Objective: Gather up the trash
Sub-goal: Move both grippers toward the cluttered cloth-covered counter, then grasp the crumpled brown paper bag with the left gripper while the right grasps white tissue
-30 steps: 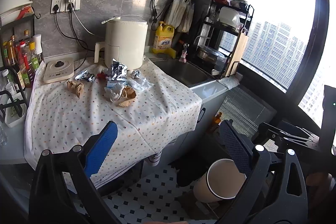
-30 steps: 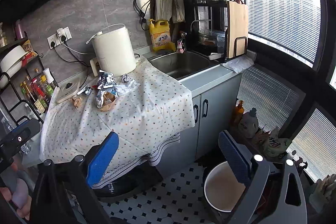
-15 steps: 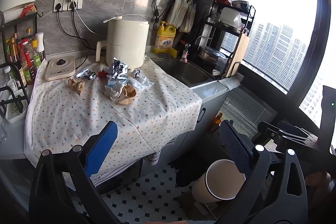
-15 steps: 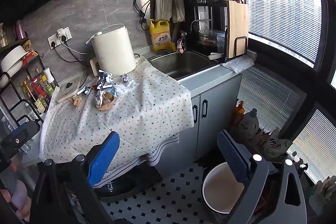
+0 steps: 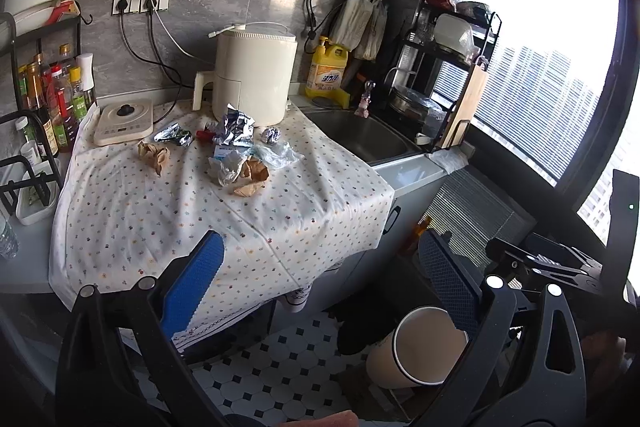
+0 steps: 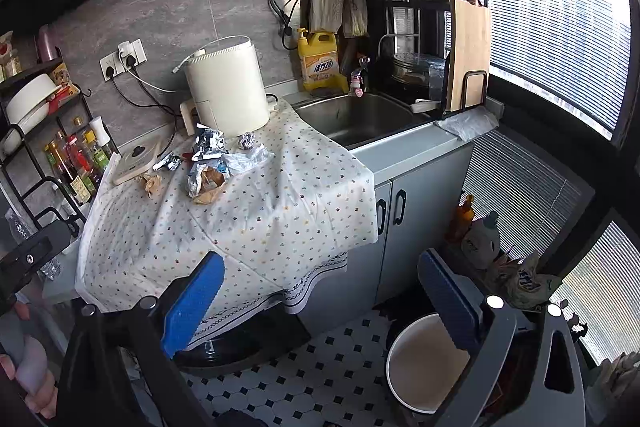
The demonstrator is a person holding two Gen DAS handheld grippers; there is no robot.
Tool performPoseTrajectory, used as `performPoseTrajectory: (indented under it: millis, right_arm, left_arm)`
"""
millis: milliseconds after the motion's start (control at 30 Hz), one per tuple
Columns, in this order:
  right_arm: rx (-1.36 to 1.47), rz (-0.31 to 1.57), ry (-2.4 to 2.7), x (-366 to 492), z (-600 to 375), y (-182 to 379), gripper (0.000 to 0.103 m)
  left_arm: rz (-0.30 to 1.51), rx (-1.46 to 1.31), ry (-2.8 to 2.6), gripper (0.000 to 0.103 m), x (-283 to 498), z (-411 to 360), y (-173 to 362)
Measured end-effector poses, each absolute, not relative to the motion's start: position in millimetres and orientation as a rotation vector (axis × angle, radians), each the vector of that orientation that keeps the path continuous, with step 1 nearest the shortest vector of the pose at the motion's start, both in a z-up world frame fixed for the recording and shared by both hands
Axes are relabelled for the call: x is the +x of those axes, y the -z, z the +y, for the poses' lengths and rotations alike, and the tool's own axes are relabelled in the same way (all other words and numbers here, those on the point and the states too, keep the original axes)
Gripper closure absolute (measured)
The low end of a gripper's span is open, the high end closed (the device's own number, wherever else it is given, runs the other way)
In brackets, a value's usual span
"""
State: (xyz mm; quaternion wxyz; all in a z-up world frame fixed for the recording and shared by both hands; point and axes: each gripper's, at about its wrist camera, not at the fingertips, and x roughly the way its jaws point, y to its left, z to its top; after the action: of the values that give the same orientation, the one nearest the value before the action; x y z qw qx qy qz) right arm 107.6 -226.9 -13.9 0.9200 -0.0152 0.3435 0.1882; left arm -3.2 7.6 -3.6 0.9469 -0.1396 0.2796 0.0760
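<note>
Crumpled trash lies on a dotted tablecloth (image 5: 168, 211) (image 6: 280, 211): silver foil wrappers (image 5: 236, 127) (image 6: 209, 143), a foil ball (image 5: 271, 135) (image 6: 246, 141), brown paper wads (image 5: 154, 154) (image 6: 208, 183), clear plastic (image 5: 276, 155). A white bin (image 5: 416, 351) (image 6: 424, 367) stands on the floor at the lower right. My left gripper (image 5: 320, 287) is open, held back from the counter with nothing between its blue pads. My right gripper (image 6: 320, 295) is open too, well short of the trash, its right finger above the bin.
A cream appliance (image 5: 252, 75) stands behind the trash, a small white scale (image 5: 124, 121) to its left, bottles (image 5: 52, 99) on a rack further left. A sink (image 5: 360, 139) and yellow detergent jug (image 5: 326, 73) lie to the right. Below is black-and-white tiled floor (image 6: 312, 379).
The left view has drifted slightly left and closer, so the counter sits a bit further right in frame. The right view barely shifted. Both grippers stay open.
</note>
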Motion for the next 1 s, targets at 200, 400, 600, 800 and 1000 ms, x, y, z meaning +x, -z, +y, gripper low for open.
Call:
performPoseTrajectory:
  millis: [200,400,600,800,1000]
  right_arm:
    - [-0.054,0.719,-0.415,124.0,-200.0,24.3,0.008]
    - [-0.069,0.733,-0.439,149.9,-161.9,34.4,0.008]
    - [-0.101,0.738,-0.484,188.5,-107.3,45.1,0.008]
    - [-0.071,0.781,-0.529,235.3,-53.8,61.7,0.008]
    - [-0.13,0.826,-0.558,270.4,-0.8,76.8,0.008]
  left_arm:
    - [0.599,-0.303,-0.204,0.006,2.4,28.2,10.8]
    - [0.604,-0.35,-0.237,0.006,9.9,68.8,20.7]
    - [0.605,-0.391,-0.278,0.006,35.0,119.8,35.9]
    - [0.602,-0.432,-0.303,0.013,69.9,177.7,51.1]
    - [0.624,-0.472,-0.308,0.028,106.5,231.4,70.8]
